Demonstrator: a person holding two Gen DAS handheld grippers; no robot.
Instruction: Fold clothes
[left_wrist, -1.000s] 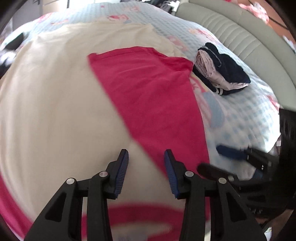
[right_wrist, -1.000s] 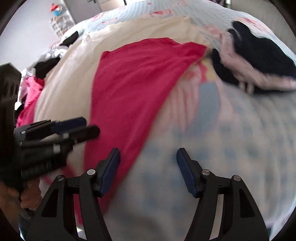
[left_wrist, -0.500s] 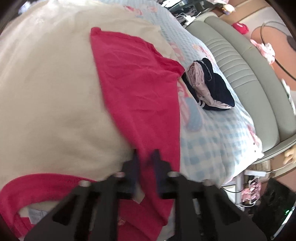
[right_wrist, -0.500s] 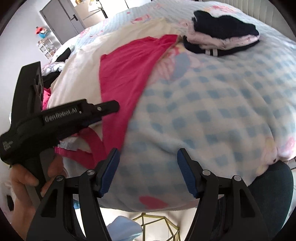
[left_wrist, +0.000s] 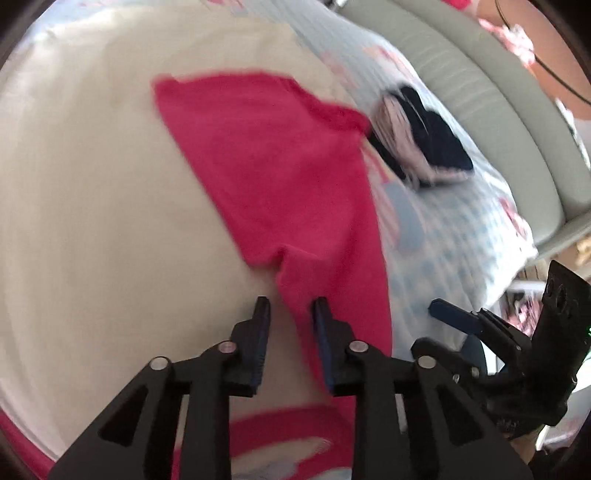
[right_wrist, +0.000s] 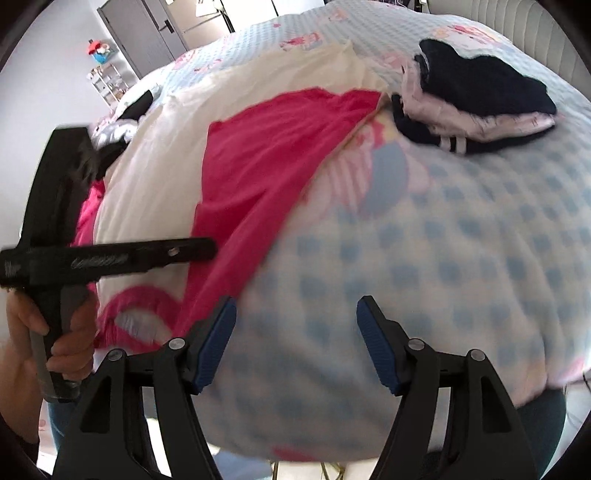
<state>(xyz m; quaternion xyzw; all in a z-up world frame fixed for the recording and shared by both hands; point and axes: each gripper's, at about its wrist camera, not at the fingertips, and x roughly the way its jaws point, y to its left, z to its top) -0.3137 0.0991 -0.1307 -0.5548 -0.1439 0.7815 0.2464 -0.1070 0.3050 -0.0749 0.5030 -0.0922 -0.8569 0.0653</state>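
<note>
Left wrist: our left gripper (left_wrist: 290, 308) jaws opening, shirt (left_wrist: 273, 162) edge between, unclamped. Right gripper (right_wrist: 295, 332) wide, empty. Shirt's light, limp; we pinch near hem.

Beyond our left gripper (left_wrist: 290, 308), black with blue pads, we see a cream garment (left_wrist: 92, 206) crossed by a hot-pink panel (left_wrist: 273, 166) and trimmed hot-pink at the collar. Ahead of our right gripper (right_wrist: 295, 314), also black and blue-padded, the bedspread (right_wrist: 461, 258) shows a pale blue-and-white check with pink cartoon prints. Farther off to its right sits a navy, pale-pink and white-striped pile of clothes (right_wrist: 480, 96).
</note>
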